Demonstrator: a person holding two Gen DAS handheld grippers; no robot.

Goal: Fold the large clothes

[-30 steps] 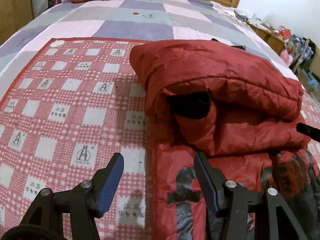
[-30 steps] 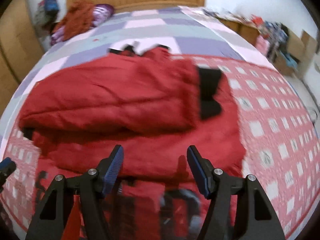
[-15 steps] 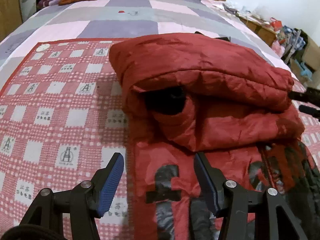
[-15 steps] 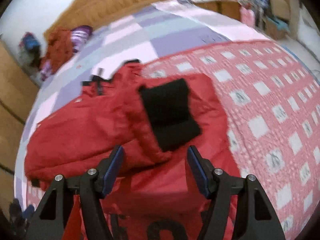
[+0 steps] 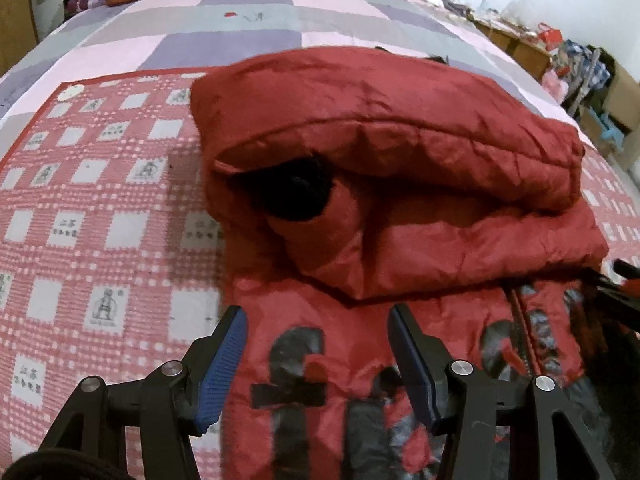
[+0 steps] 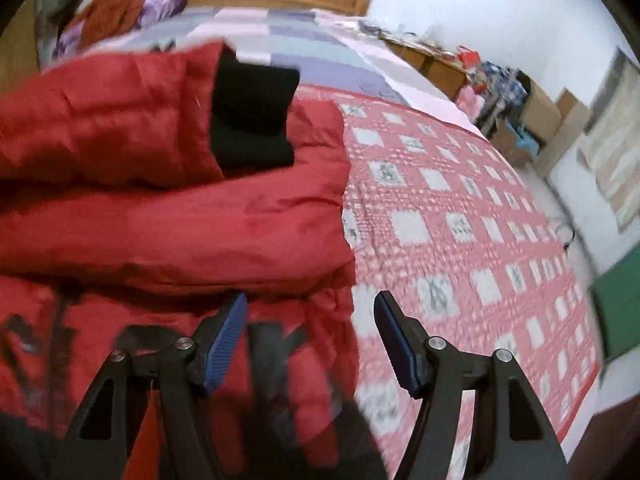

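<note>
Your left gripper [image 5: 316, 356] is hanging with its jaws parted and empty, hovering over the near printed panel of the red jacket [image 5: 400, 152], touching nothing. Your right gripper [image 6: 310, 338] is likewise standing released, its jaws straddling the jacket's near right edge above the fabric. The jacket is lying on the red checked blanket [image 5: 92, 208], its sleeves folded across the body, a black cuff [image 6: 252, 116] showing on top. Beyond, the purple patchwork bedspread [image 5: 248, 20] is stretching to the far headboard.
</note>
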